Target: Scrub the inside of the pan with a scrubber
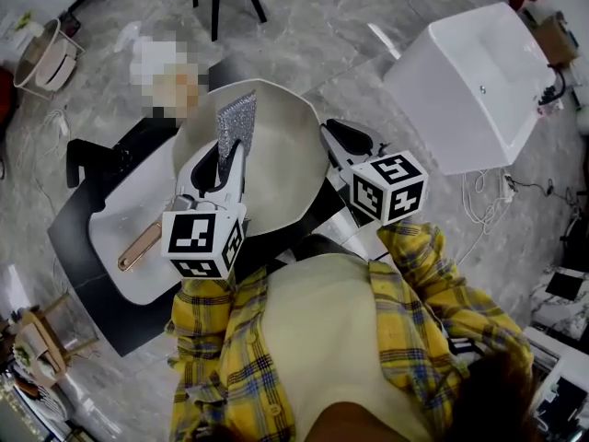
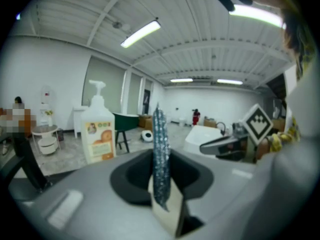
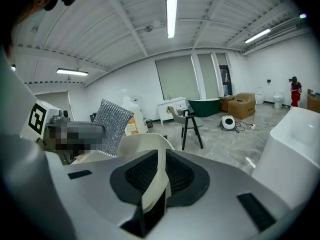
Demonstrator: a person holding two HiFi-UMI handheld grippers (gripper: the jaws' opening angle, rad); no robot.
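Observation:
A beige pan [image 1: 276,159] is held up over the white basin [image 1: 120,224]. My right gripper [image 1: 326,136] is shut on its right rim; in the right gripper view the thin beige rim [image 3: 156,181] stands pinched between the jaws. My left gripper [image 1: 228,153] is shut on a silvery mesh scrubber [image 1: 236,121], which stands upright inside the pan near its left wall. The left gripper view shows the scrubber [image 2: 160,151] edge on between the jaws. From the right gripper view the scrubber [image 3: 112,119] faces me flat, beside the pan's wall [image 3: 142,144].
The basin sits on a dark table [image 1: 78,247], with a brass-coloured handle [image 1: 140,245] lying in it. A soap pump bottle [image 2: 97,129] stands to the left. A white bathtub [image 1: 465,81] is at the right, chair legs [image 1: 221,3] behind.

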